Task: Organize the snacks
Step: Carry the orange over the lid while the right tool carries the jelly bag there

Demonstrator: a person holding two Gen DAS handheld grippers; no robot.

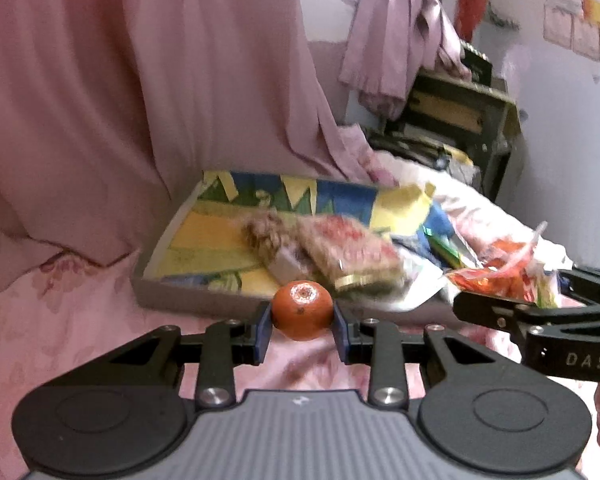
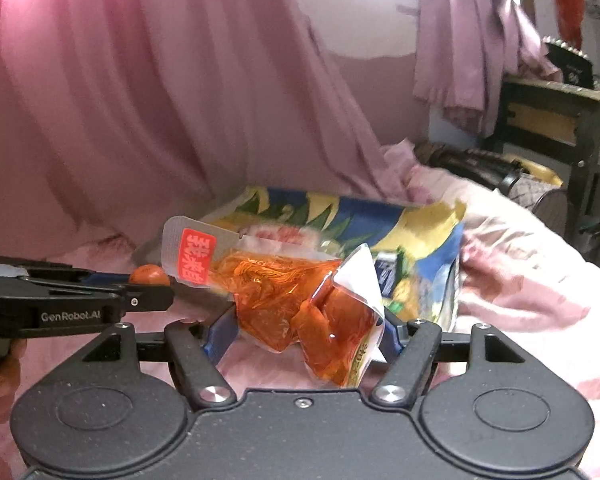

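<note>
My left gripper (image 1: 302, 326) is shut on a small orange (image 1: 302, 309) and holds it just in front of a colourful open box (image 1: 204, 240) on the pink bed. The box holds a packet of red-and-brown snacks (image 1: 348, 254) and other wrappers. My right gripper (image 2: 308, 332) is shut on an orange snack packet (image 2: 296, 300) with a red label, held near the box's right side (image 2: 420, 232). The right gripper also shows in the left wrist view (image 1: 540, 312), and the left gripper with the orange shows in the right wrist view (image 2: 150, 276).
A pink curtain (image 1: 140, 100) hangs behind the box. A pink bedspread (image 1: 60, 320) lies under everything. A dark shelf unit (image 1: 460, 116) with clutter stands at the back right, with cloth (image 1: 392, 32) draped above it.
</note>
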